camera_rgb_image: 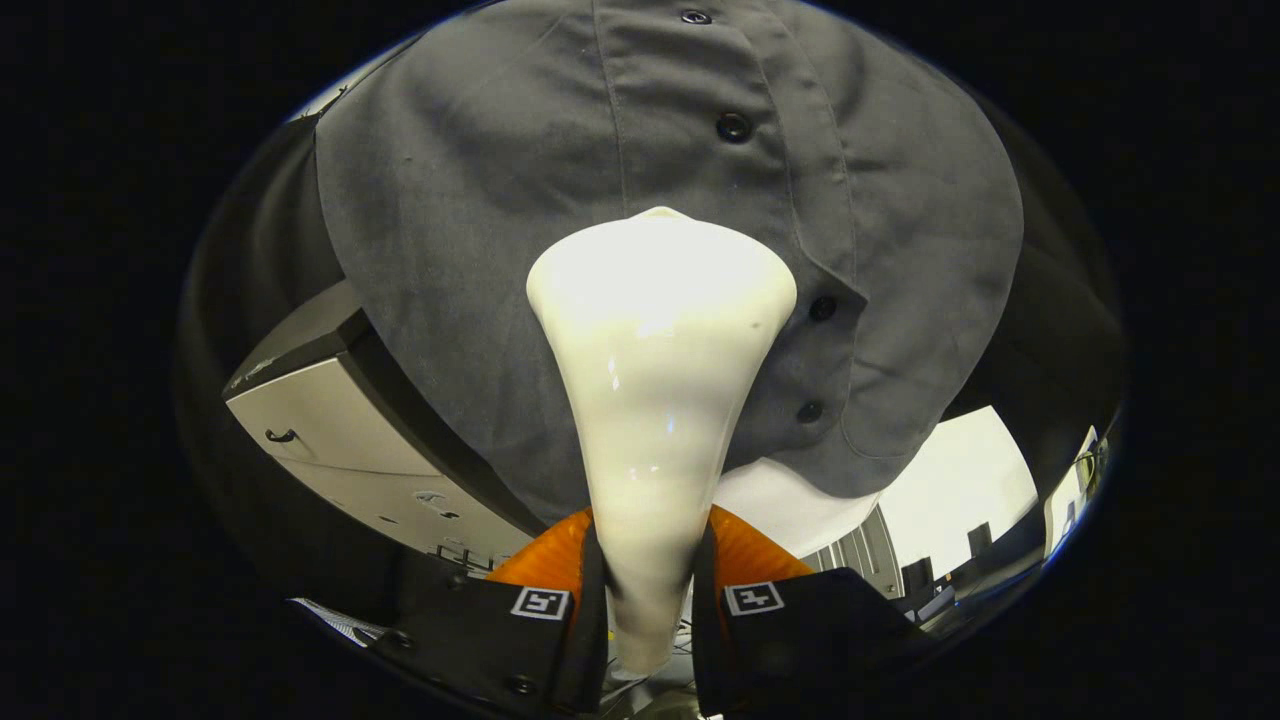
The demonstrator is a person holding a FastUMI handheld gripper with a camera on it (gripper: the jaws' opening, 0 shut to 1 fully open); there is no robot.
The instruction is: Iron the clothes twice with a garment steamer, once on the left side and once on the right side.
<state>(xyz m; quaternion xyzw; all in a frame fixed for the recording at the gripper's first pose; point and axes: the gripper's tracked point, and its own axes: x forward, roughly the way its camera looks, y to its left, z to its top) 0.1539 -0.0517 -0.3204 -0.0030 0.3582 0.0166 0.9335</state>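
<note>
My jaws [648, 600] are clamped tight on the narrow handle of the white garment steamer [655, 330], whose wide head meets the grey shirt [480, 200] just beside its button placket [735, 127]. I judge the head could catch a button, or the smooth handle could twist in my grip.

The one camera rides on the gripper [648, 600] and looks forward along its two fingers [560, 620], which clamp the steamer [655, 400] at its narrow neck. It faces the hanging shirt [480, 200] from close range. The fisheye bends the scene, taking in a cabinet [330, 440] off to one side.
</note>
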